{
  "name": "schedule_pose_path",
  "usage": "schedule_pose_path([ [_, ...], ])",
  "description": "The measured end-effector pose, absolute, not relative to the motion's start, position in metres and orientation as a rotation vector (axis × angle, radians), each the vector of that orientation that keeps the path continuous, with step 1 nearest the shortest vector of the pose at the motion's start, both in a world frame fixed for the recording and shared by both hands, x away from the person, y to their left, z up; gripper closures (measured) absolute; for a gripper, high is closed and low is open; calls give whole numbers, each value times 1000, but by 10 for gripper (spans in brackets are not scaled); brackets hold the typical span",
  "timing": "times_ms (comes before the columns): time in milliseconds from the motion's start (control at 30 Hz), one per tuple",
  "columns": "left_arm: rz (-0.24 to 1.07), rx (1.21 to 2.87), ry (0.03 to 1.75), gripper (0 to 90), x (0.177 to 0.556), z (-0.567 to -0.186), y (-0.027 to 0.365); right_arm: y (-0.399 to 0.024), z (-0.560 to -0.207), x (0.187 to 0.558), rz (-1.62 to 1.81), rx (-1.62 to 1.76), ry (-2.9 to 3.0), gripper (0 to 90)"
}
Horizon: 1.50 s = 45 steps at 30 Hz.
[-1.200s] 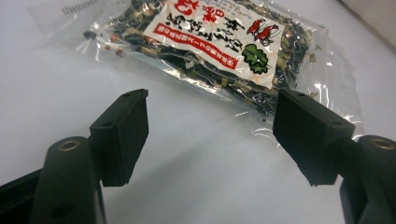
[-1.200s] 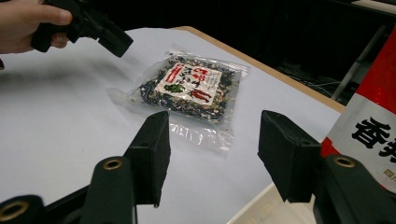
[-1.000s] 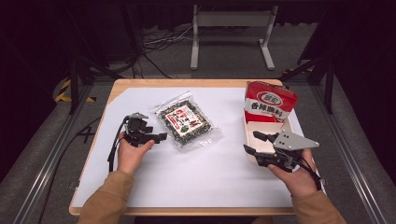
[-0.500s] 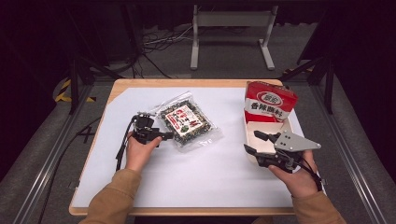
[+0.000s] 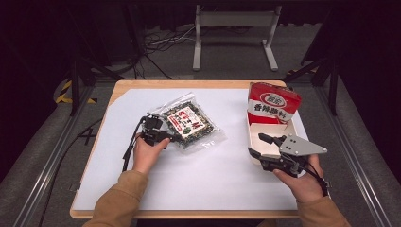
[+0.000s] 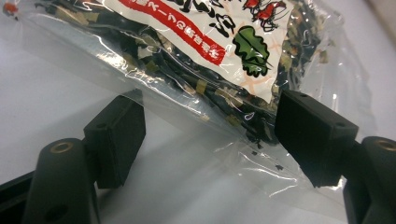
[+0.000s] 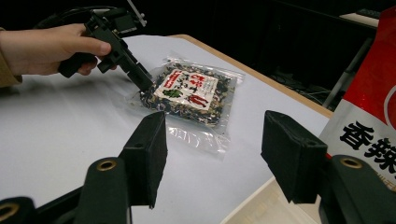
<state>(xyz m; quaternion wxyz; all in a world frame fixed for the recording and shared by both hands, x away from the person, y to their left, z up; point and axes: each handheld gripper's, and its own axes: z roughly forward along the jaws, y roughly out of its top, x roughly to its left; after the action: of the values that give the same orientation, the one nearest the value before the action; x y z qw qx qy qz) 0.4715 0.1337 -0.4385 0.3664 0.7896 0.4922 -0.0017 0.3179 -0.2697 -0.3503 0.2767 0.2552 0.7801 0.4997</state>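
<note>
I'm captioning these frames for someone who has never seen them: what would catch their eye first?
Probably the clear packet of dark dried food with a red-and-white label, left of centre on the white table, with the left gripper open at its near edge. Next, the red-and-white bag standing at the far end of a white tray on the right, where the right gripper is open beside it.

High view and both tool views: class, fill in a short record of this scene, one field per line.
surface: white table
centre-left item: clear snack bag, lying flat
right item: red bag standing in white tray
left tool: open, jaws astride the snack bag's edge
right tool: open, over the tray's near end, holding nothing
</note>
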Motion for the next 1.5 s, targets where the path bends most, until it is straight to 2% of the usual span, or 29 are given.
schedule_pose_path([
  [267,-61,1962,1327,289,479,-438,136,-273,-351,315,1331,697,2088,410],
  [467,-75,1918,1367,354,483,-439,139,-272,-351,315,1339,694,2086,403],
  [667,13,1969,1403,363,482,-436,127,-271,-352,317,1342,688,2094,398],
  [800,19,1962,1425,378,483,-435,123,-270,-353,317,1345,687,2101,396],
  [900,15,1943,1431,421,483,-436,122,-270,-354,318,1347,690,2102,395],
  [1000,-42,1906,1438,514,484,-437,123,-271,-354,318,1347,691,2101,394],
  [1133,-43,1899,1434,605,483,-436,122,-270,-354,318,1351,683,2098,394],
  [1300,-136,1809,1457,685,484,-441,125,-273,-352,317,1356,682,2080,394],
  [1500,-151,1787,1432,772,482,-439,123,-277,-351,317,1360,692,2069,396],
])
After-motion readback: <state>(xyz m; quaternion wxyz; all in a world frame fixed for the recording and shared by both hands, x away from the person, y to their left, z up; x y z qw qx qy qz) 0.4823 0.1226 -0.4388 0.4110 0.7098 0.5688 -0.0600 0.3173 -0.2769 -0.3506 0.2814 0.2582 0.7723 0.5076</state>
